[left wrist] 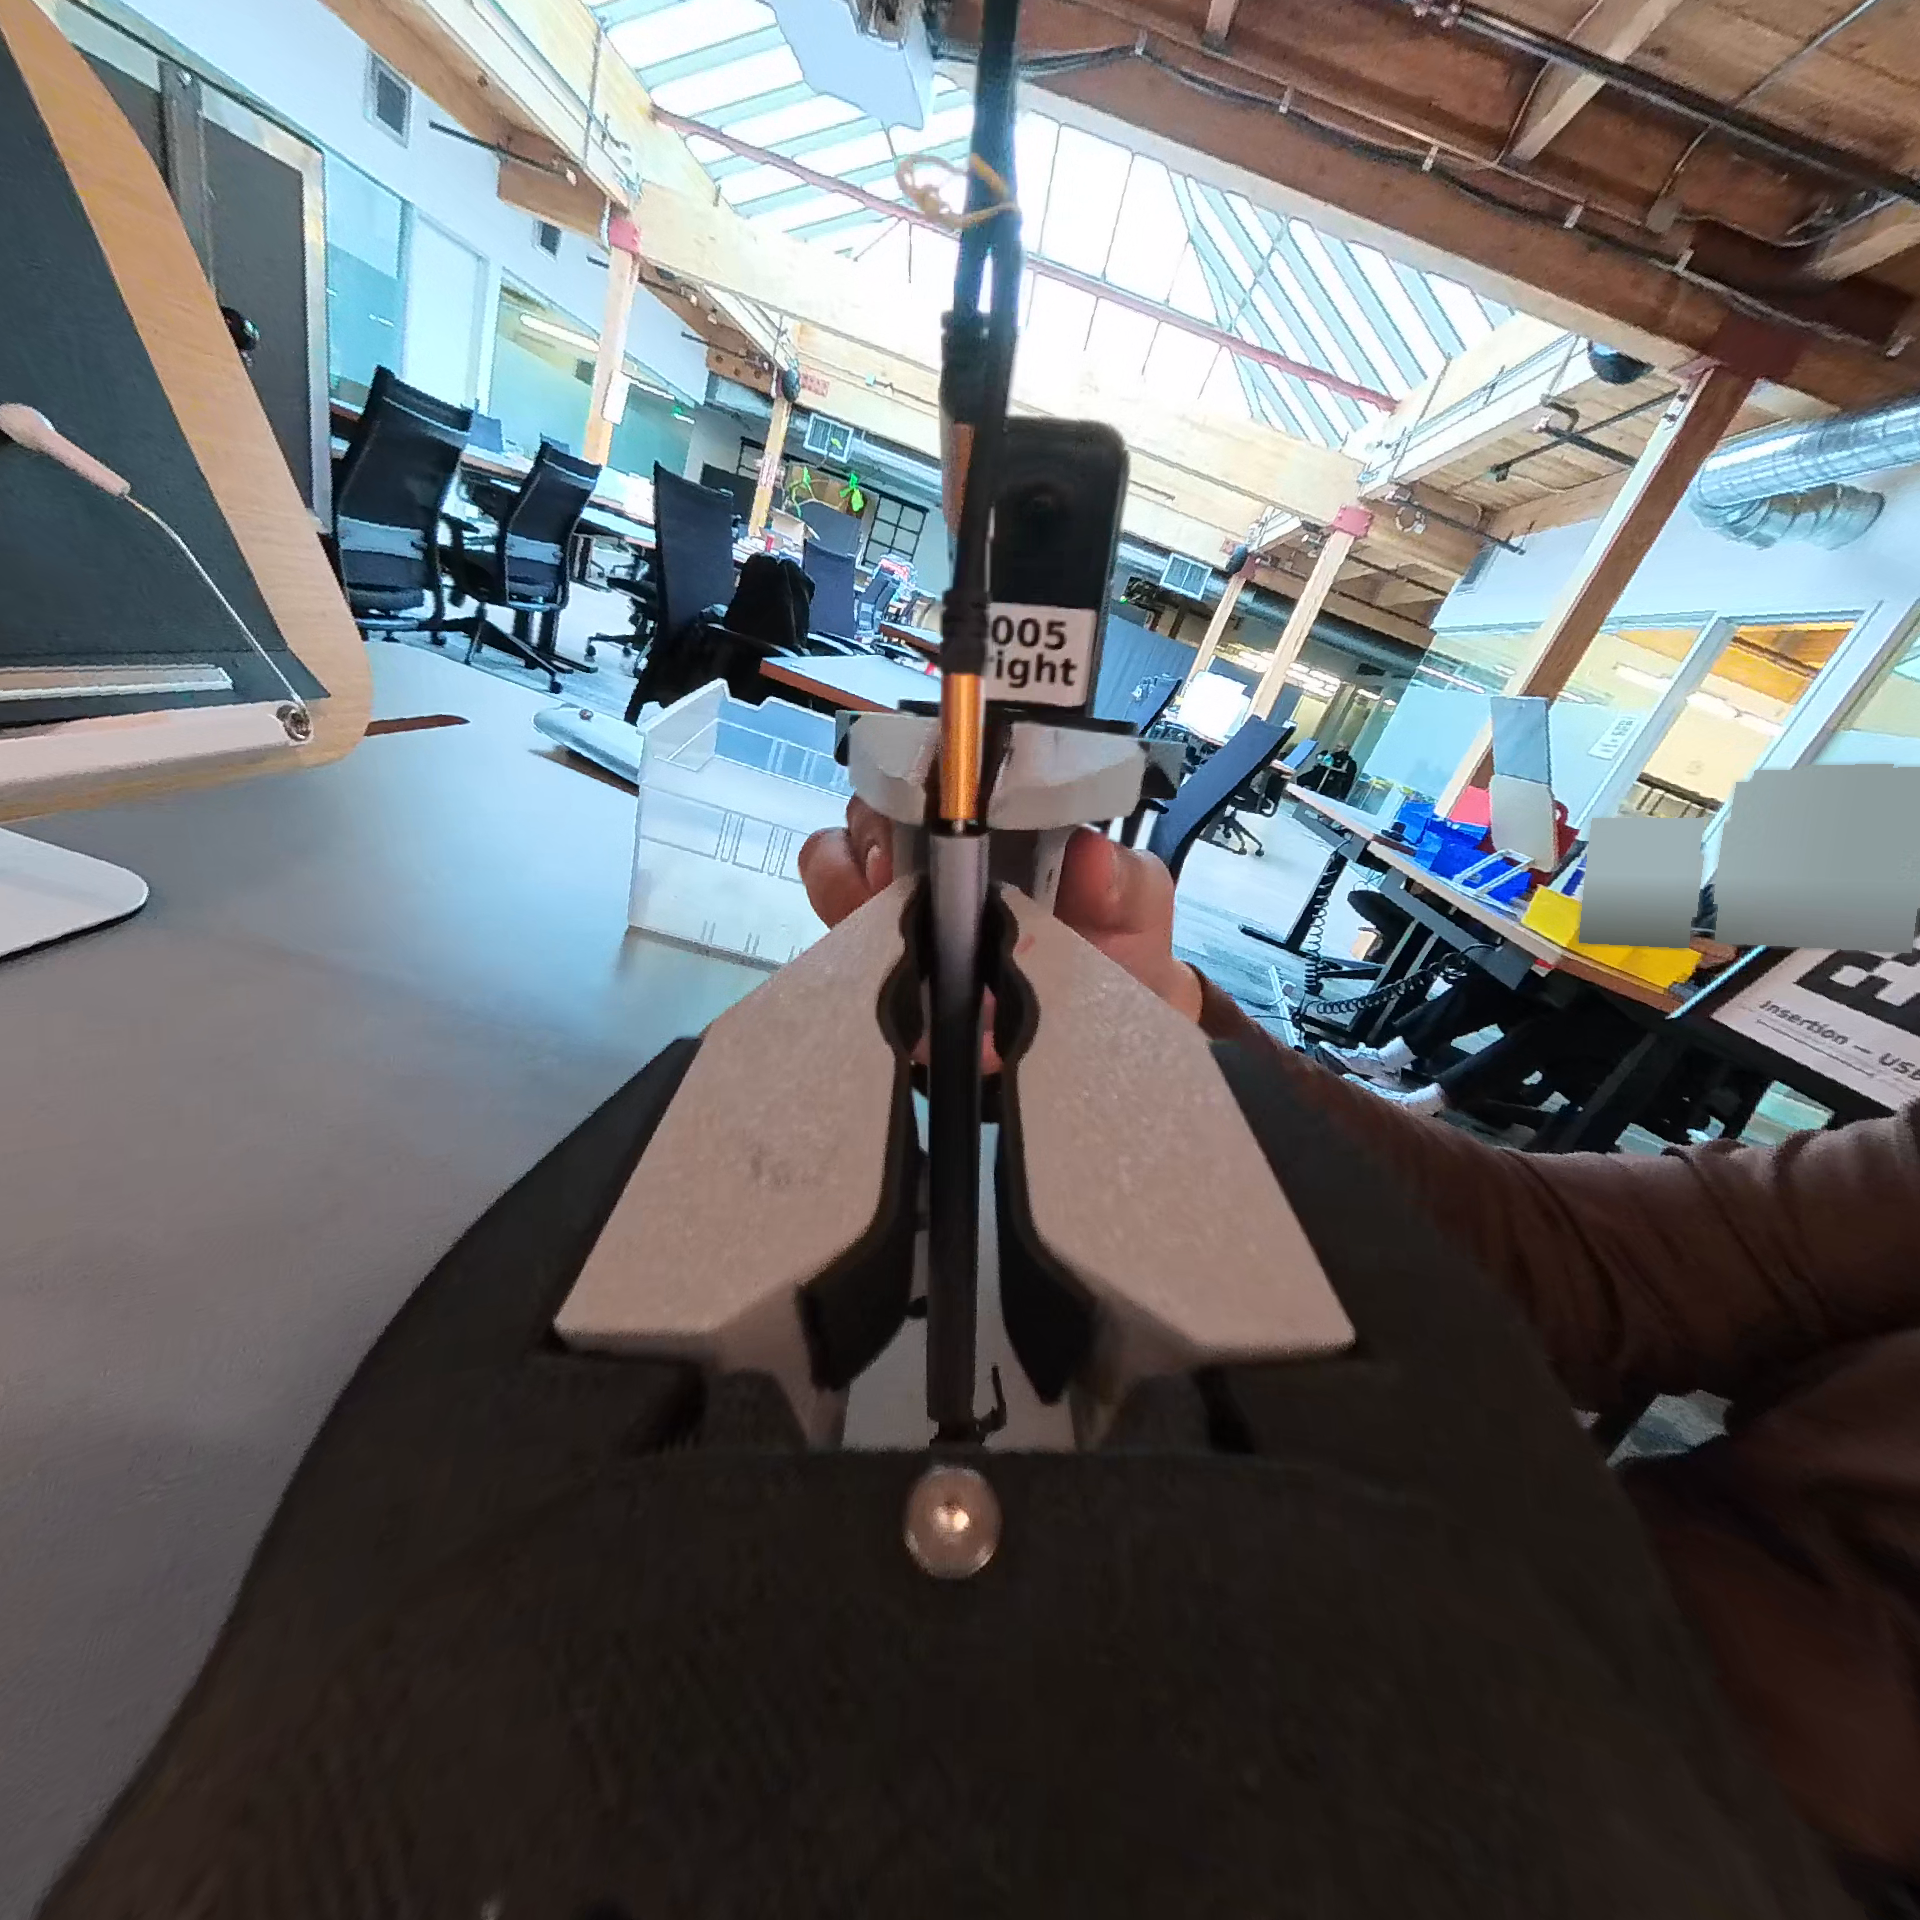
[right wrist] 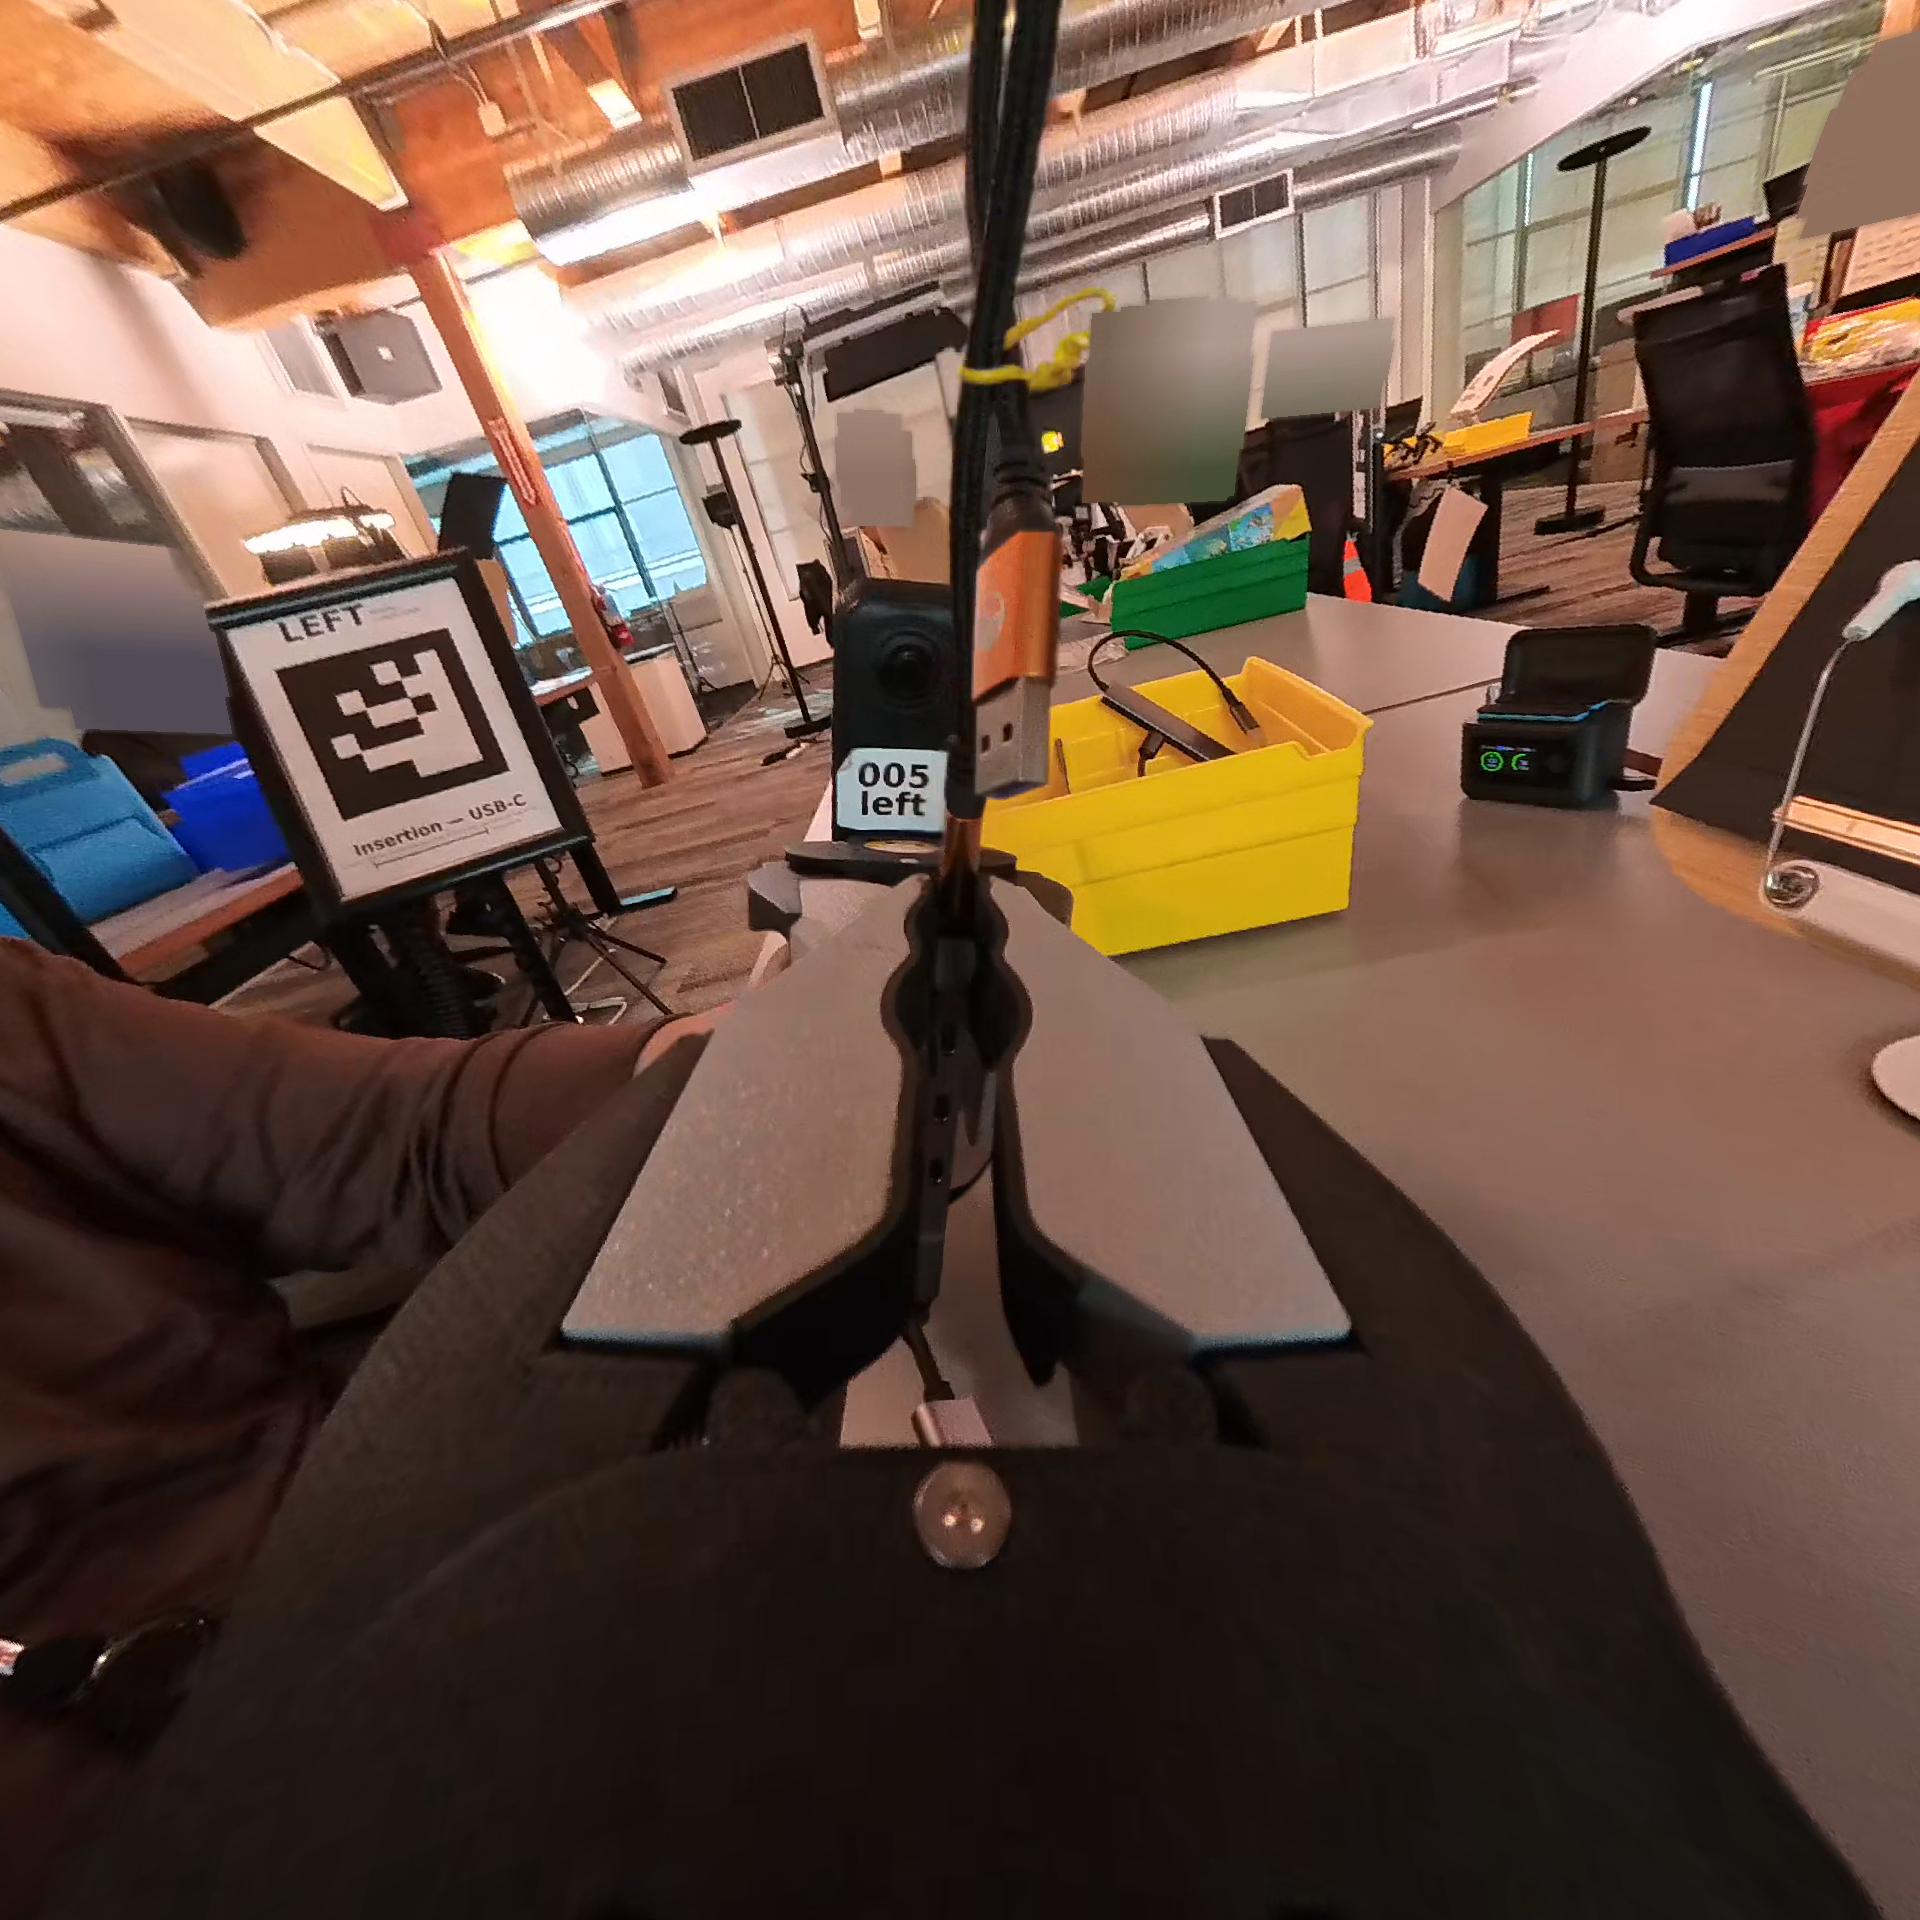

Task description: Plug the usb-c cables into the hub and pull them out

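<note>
The two grippers face each other at close range above the grey table (left wrist: pixel 312 1039). My left gripper (left wrist: pixel 956 914) is shut on a slim grey hub (left wrist: pixel 954 1039), seen edge-on. An orange USB-C plug (left wrist: pixel 961 748) meets the hub's upper end, and its black cable (left wrist: pixel 982 312) runs upward. My right gripper (right wrist: pixel 956 914) is shut on that orange plug (right wrist: pixel 961 844); it also shows in the left wrist view (left wrist: pixel 966 774). The hub (right wrist: pixel 938 1101) shows through the gap between the right fingers, its short lead ending in a silver plug (right wrist: pixel 951 1423). The cable's orange USB-A end (right wrist: pixel 1013 665) dangles free.
A yellow bin (right wrist: pixel 1195 862) holding another hub and leads stands on the table behind. A black charging case (right wrist: pixel 1548 738) is at the right. A monitor foot (left wrist: pixel 52 883), a clear plastic box (left wrist: pixel 727 821) and a framed marker sign (right wrist: pixel 395 727) stand nearby.
</note>
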A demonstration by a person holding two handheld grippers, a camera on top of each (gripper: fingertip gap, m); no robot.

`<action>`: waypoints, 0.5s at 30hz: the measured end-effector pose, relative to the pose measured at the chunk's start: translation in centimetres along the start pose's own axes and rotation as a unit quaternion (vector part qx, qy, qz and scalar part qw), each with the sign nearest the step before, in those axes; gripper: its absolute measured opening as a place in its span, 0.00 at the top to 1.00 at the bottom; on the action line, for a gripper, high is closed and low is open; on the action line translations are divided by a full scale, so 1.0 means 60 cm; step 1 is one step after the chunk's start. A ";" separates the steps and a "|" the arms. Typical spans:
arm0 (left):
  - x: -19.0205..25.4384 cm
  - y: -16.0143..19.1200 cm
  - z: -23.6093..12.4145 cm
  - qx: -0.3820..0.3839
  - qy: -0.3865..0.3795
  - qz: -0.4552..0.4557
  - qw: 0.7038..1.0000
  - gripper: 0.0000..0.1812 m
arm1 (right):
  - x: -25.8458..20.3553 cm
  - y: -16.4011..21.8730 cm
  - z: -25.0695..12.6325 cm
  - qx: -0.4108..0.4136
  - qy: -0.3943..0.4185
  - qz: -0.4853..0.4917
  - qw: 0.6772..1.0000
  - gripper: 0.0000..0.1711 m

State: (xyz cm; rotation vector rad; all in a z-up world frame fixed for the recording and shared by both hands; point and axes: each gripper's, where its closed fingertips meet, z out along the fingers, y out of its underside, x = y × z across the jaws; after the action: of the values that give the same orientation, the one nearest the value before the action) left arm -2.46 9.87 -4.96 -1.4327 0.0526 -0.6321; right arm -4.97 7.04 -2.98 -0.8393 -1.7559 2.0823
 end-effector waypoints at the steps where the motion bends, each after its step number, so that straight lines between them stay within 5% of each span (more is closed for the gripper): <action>1: -0.002 0.003 0.001 -0.004 -0.003 0.002 1.000 0.97 | 0.001 0.002 -0.001 -0.005 0.004 -0.007 1.000 0.98; 15: -0.005 -0.044 -0.014 0.076 -0.005 -0.035 0.997 0.96 | 0.012 -0.038 0.023 0.122 0.053 0.024 0.991 0.98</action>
State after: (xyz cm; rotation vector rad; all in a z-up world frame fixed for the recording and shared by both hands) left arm -4.04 9.26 -2.77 -1.2950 -0.0520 -0.6722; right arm -6.72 6.84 -0.84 -0.9076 -1.4063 2.1835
